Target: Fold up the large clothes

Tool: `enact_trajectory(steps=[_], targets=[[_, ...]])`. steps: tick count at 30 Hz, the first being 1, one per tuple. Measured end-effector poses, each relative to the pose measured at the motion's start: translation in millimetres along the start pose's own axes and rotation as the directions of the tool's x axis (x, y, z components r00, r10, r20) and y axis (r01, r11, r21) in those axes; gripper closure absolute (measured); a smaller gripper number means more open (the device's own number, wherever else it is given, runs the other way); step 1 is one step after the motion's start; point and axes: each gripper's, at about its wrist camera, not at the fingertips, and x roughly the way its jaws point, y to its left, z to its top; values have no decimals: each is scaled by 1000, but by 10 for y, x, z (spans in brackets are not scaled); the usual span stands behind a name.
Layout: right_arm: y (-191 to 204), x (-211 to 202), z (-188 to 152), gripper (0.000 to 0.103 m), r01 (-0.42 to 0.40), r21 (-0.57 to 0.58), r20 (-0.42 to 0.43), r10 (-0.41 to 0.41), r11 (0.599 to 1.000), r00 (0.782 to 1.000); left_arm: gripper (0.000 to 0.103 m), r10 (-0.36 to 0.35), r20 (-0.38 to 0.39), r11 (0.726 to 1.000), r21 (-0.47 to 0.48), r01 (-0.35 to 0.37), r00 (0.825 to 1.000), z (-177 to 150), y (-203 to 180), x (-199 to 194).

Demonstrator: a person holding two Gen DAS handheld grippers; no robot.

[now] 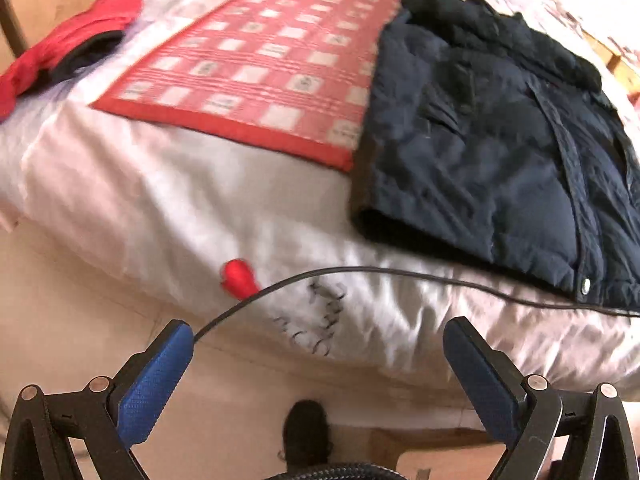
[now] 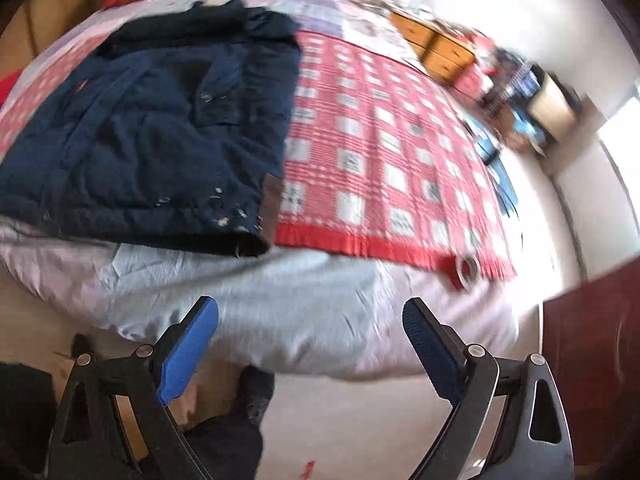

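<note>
On bed (image 1: 168, 200), folded navy jacket (image 1: 480, 140)

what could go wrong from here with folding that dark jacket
1. A black cable trails across the bed edge in front of the open left gripper; it might snag on a reach.
2. The navy jacket looks puffy, so folds may spring open.
3. The jacket overlaps the red checked mat; the right gripper might pinch it too.

folded navy jacket (image 1: 492, 140), tool (image 1: 320, 344) apparently gaping
</note>
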Motion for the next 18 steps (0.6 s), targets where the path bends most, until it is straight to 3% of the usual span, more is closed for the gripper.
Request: enact_trajectory(steps=[2,5,11,14,18], targets=[[-62,-32,6,7,57,27,-5,-56,998,998,1,23,9,1000,1,-23,1000,-29,49,-84],[-168,-26,50,7,63,74,-5,-63,995,998,0,59,19,998,26,-60,998,22,12,32],[130,272,251,7,-4,103,29,1,995,1000,1,132,27,972,190,-135,991,260,-433,918],[208,397,237,7,-16,109,25,14,994,1000,1,137,33,977,161,-141,990,398,-487,1222],[277,513,123,7,-4,86,11,3,996,1000,0,106,78,988,102,-114,991,604,-504,1345]])
